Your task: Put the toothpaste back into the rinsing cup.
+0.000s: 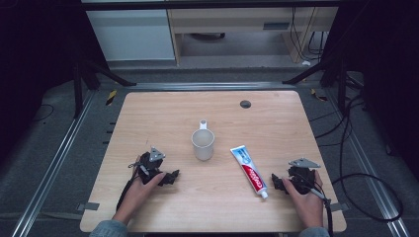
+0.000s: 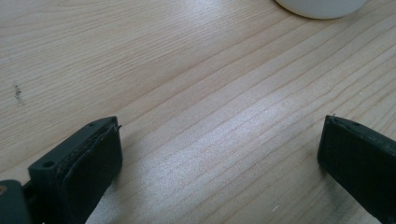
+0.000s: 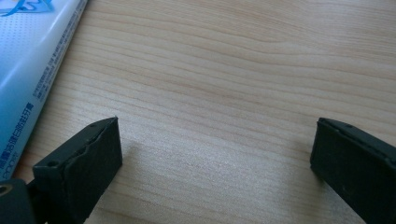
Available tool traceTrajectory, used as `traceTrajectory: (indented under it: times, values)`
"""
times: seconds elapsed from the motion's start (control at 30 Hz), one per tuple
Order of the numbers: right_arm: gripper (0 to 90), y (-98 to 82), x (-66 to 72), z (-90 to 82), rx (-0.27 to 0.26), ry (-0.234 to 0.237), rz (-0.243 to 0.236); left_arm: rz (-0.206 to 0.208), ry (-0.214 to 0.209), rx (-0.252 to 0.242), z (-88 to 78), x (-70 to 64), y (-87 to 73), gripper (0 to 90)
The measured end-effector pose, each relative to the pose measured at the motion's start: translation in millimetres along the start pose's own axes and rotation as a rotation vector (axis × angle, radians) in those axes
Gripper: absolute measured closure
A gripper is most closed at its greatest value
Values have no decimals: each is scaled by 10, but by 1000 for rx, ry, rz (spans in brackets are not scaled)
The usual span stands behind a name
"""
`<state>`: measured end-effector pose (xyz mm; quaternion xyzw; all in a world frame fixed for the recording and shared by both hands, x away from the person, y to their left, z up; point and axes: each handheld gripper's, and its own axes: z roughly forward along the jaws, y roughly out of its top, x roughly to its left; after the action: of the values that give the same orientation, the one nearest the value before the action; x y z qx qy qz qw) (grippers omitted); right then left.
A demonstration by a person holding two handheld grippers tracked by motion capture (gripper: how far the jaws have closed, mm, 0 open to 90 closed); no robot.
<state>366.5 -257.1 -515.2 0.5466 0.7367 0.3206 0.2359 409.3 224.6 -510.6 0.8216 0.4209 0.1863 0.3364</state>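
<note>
Light wooden table bearing a white mug, toothpaste tube just beside.

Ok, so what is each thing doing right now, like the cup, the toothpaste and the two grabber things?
Mug: upright on the table, handle pointing away from the person, nothing touching it.
Toothpaste tube: lying flat, cap end toward the person, beside the right gripper.
Left gripper: resting on the table, jaws wide open, holding nothing.
Right gripper: resting on the table, jaws wide open, holding nothing.

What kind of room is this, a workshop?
Probably a lab recording station: a bare wooden table ringed by metal floor rails, loose cables, and handheld tongs set beside a mug.
</note>
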Motion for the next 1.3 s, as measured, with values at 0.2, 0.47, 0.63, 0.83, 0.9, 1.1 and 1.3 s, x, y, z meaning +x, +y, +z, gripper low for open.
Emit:
traceTrajectory:
  times: [0.2,0.47,0.63,0.83,0.9,1.1,1.3]
  values:
    - [39,20,-17,14,-1,20,-5,0,0,0,0,0,0,0]
    - [117,125,121,-136,-2,-21,-85,-1,0,0,0,0,0,0]
    - [145,241,215,-298,26,-17,-151,0,1,-1,1,0,1,0]
    - [217,509,217,-603,52,17,-189,-4,3,0,2,-4,2,0]
    - [253,598,208,-682,60,25,-190,-5,3,0,3,-3,3,0]
    - [281,823,278,-784,120,38,-233,-5,3,0,4,-3,4,0]
    - [326,1015,432,-708,178,60,-250,-5,3,0,4,-4,4,0]
